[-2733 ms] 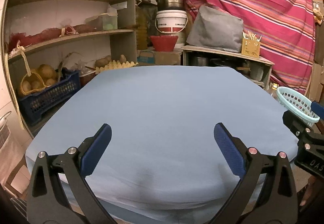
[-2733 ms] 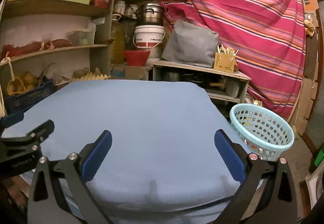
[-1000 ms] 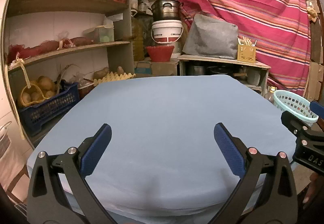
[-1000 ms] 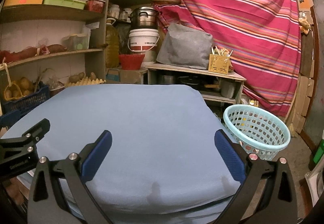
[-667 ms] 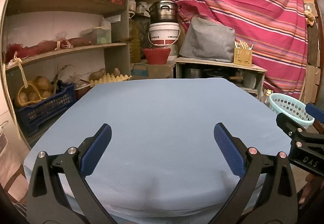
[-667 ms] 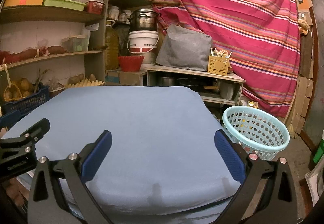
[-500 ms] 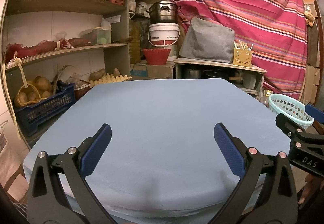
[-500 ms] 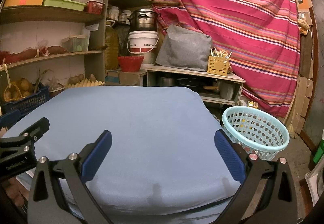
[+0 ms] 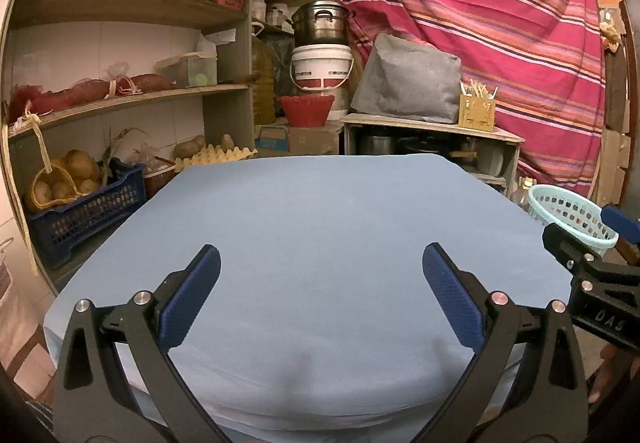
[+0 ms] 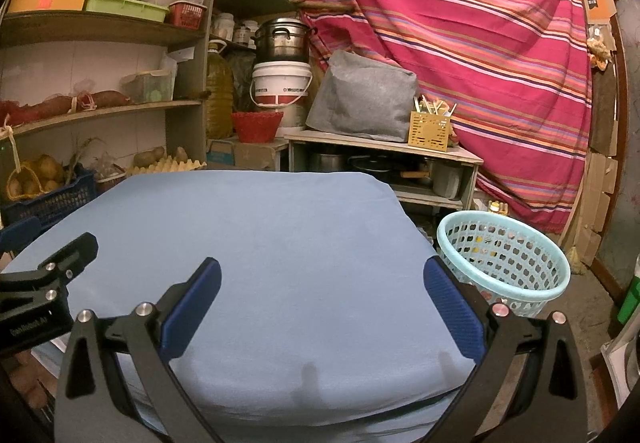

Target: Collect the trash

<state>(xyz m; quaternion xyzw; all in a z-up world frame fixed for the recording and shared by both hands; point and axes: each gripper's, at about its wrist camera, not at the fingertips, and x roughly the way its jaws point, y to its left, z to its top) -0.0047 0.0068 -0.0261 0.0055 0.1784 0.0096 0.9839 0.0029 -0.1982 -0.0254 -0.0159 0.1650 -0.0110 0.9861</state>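
Both the left gripper [image 9: 320, 275] and the right gripper [image 10: 322, 277] hang wide apart and hold nothing over the light blue cloth-covered table [image 10: 260, 243]. No trash shows on this table. The pale turquoise perforated plastic basket [image 10: 502, 263] stands on the floor just beside its right edge. The collecting looks finished, or else not begun; the next move needs 1 piece of trash to be found.

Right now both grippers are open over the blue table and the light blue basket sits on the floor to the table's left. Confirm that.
One thing is wrong: the light blue basket stands on the floor to the right of the blue table, as the right wrist view shows. The left gripper and right gripper are indeed open over the table.
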